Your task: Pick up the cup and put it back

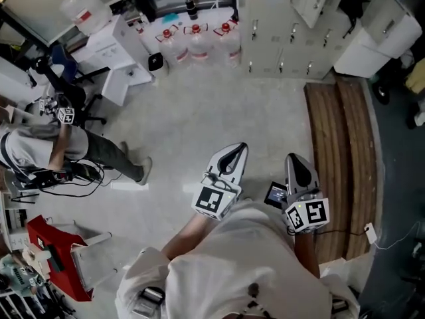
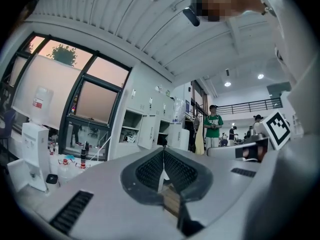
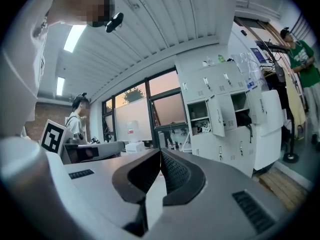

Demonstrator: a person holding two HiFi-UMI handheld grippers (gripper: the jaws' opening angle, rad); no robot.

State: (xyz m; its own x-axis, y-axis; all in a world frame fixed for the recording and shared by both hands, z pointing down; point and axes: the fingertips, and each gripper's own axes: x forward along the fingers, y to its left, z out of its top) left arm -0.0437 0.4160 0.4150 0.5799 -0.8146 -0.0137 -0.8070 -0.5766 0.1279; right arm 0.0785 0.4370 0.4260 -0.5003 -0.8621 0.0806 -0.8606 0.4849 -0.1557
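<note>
With the left tool (image 1: pixel 239 149) and right tool (image 1: pixel 296 159) both clenched on nothing over the floor (image 1: pixel 199 105) and no cup in any view, the pick-up looks unstarted, so finding the cup comes next.

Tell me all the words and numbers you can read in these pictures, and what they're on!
No text here can be read.
Square black markers on the two white cubes: patterns, not letters.
Red-and-white sticker on the clear plastic tank: too blurred to read.
Small tags on the pale grey locker doors: too small to read.
</note>
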